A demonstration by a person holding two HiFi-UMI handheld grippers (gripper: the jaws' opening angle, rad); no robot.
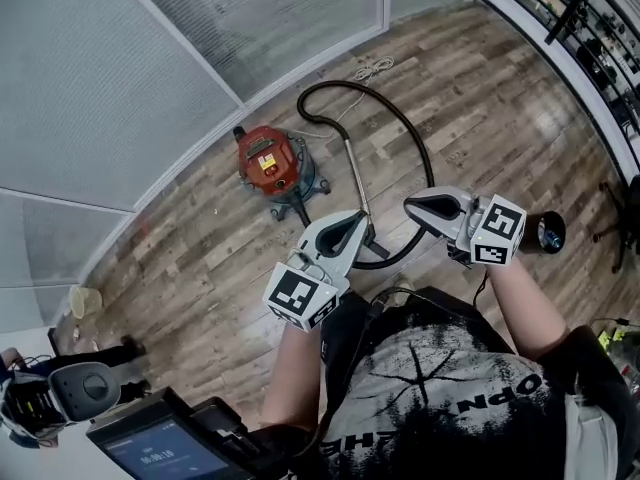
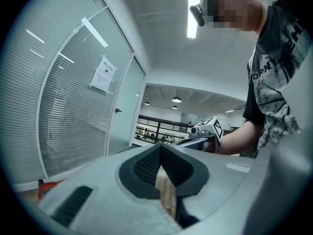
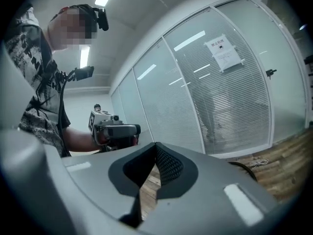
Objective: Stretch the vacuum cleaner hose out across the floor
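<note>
A person stands on a wood-plank floor (image 1: 480,118), seen from above, holding a gripper in each hand at about chest height. The left gripper (image 1: 348,224) and right gripper (image 1: 412,206) sit side by side, well above the floor, both aimed roughly level and away from the body. Each gripper's own view shows its fingers pressed together with nothing between them. Only floor planks show through the slit below the pads. They are probably carried closed because nothing has been picked up yet.

The black hose (image 1: 415,138) lies on the floor beyond the grippers. It starts by the red vacuum (image 1: 268,163), which stands at the far left near the glass wall (image 1: 150,88). From there it loops toward the far side and curves back toward the person's feet. A metal wand (image 1: 358,183) lies inside the loop, and the spot where wand and hose meet is hidden behind the left gripper. The hose is curled, not stretched, so the task looks unstarted.

A coil of white cord (image 1: 372,68) lies farther off by the wall. A round black object (image 1: 545,231) sits on the floor to the right.

The near end by the wand seems the natural place to take hold. The vacuum anchors the far end, and bare floor lies to the right.
</note>
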